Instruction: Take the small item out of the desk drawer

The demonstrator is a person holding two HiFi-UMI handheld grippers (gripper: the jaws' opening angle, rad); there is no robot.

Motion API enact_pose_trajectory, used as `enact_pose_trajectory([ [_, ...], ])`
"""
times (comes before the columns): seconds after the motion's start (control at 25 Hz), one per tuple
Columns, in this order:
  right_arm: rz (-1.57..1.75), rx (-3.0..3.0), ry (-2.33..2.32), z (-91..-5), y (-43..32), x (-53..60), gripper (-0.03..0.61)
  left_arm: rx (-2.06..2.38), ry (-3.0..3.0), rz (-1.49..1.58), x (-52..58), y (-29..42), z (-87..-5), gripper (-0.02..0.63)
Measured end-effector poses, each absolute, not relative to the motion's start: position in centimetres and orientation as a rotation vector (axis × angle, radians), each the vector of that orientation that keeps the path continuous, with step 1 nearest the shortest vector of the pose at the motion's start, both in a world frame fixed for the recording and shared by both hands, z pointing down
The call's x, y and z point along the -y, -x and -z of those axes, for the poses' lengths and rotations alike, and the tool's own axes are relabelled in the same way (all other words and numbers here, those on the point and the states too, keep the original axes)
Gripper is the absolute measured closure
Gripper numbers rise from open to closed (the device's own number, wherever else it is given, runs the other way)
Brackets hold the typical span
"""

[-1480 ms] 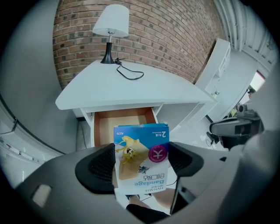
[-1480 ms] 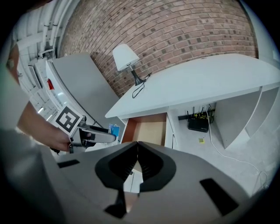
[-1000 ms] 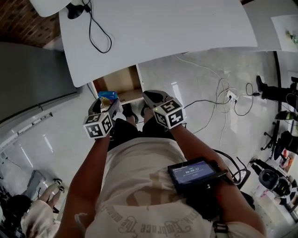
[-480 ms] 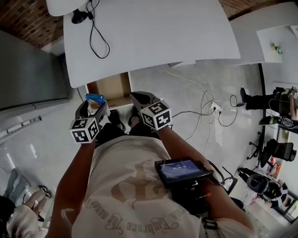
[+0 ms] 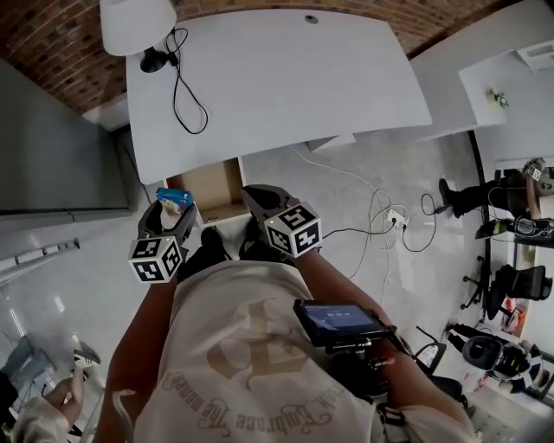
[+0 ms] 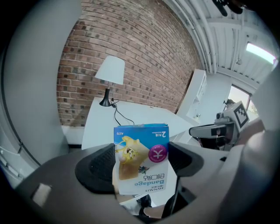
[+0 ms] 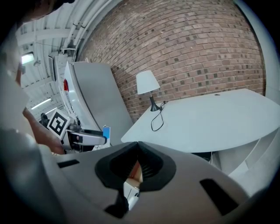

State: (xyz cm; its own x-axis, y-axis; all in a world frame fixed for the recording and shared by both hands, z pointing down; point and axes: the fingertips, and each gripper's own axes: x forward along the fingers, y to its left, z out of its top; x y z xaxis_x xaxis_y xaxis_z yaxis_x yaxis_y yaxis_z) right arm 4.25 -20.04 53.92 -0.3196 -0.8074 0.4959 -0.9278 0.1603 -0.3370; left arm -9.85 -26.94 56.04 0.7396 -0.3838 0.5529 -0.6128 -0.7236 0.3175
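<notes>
Standing clamped in the left gripper (image 6: 141, 162) — the bandage box (image 6: 141, 151).

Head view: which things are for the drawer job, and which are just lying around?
For the job: bandage box, shut in the left gripper; open drawer; right gripper, shut and empty.
Lying about: lamp; its cord on the desk; cables on the floor.
</notes>
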Motion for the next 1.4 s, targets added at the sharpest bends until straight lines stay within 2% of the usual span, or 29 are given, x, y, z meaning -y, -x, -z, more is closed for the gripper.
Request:
enact_pose_trajectory([
  [0.72,-0.705,2.328,-1.760,-48.0,-3.1,20.7,0.572,0.692,-2.647,-0.532,27.8,11.3,-50.5,0.236],
  [1.4,-0.702,2.307,-1.810,-48.1,-2.7,21.1,0.572,0.615,-2.689,-0.535,28.6,11.0,-50.4,0.236],
])
